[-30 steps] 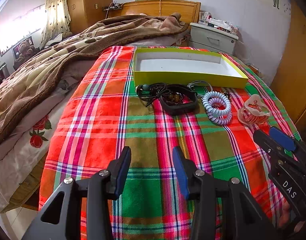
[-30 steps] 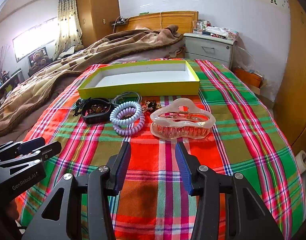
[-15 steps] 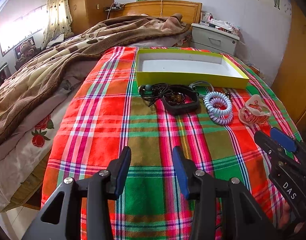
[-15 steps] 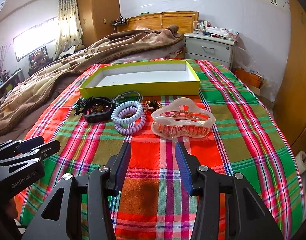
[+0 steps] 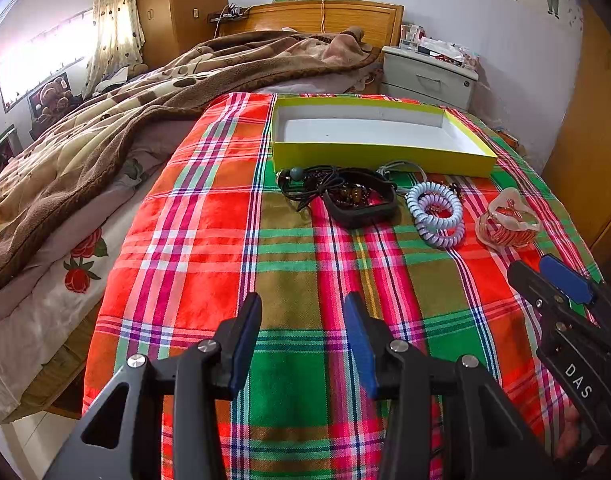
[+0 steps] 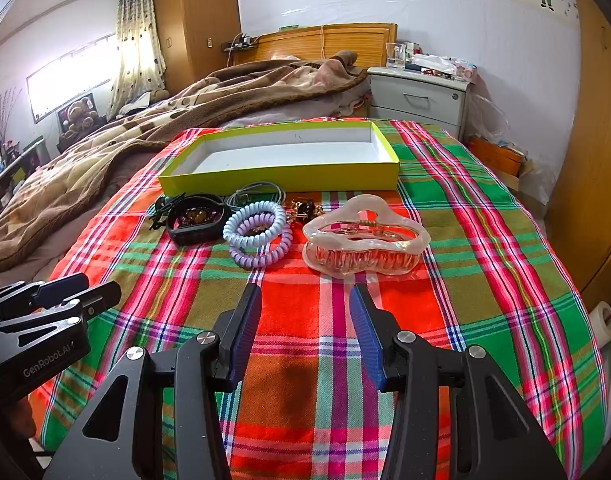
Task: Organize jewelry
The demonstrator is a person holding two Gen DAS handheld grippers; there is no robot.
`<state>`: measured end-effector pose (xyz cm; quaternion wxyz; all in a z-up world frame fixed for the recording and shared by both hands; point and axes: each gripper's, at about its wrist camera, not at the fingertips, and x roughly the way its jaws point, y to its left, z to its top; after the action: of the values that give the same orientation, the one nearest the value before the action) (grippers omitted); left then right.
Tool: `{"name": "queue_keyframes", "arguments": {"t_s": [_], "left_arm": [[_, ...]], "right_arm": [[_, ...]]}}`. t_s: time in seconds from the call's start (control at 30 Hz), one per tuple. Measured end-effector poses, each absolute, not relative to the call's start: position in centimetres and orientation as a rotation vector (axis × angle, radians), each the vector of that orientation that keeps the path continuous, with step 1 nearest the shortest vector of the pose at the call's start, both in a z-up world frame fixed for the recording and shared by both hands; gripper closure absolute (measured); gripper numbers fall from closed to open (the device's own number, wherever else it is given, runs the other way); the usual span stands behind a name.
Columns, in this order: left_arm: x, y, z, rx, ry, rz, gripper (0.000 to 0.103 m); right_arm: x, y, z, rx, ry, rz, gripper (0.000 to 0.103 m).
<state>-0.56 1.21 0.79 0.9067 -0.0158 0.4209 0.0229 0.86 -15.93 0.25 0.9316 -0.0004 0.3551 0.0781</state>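
Note:
A row of jewelry lies on the plaid cloth in front of an empty yellow-green box (image 6: 281, 178) (image 5: 381, 156). From left: black cords with a bead (image 5: 301, 180), a black band around brown beads (image 6: 195, 218) (image 5: 359, 202), blue and lilac spiral hair ties (image 6: 257, 232) (image 5: 435, 214), a small gold piece (image 6: 305, 208), a pink translucent claw clip (image 6: 365, 240) (image 5: 507, 224). My right gripper (image 6: 305, 316) is open and empty just short of the claw clip. My left gripper (image 5: 303, 324) is open and empty, well short of the row.
A brown blanket (image 5: 105, 128) covers the bed's left half. A grey nightstand (image 6: 417, 96) stands behind the box. A wooden wardrobe (image 6: 593, 160) is on the right. The plaid cloth (image 5: 225, 240) ends at the bed's near edge.
Both grippers have crept slightly forward towards the row; the right one is a little nearer the claw clip. Jaws stay open. No object has moved.

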Motion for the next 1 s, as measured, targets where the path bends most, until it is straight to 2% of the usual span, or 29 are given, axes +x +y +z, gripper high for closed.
{"name": "queue_keyframes", "arguments": {"t_s": [1.0], "left_arm": [[-0.4, 1.9, 0.6, -0.086, 0.875, -0.001, 0.058]], "right_arm": [[0.8, -17.0, 0.5, 0.034, 0.715, 0.172, 0.056]]}}
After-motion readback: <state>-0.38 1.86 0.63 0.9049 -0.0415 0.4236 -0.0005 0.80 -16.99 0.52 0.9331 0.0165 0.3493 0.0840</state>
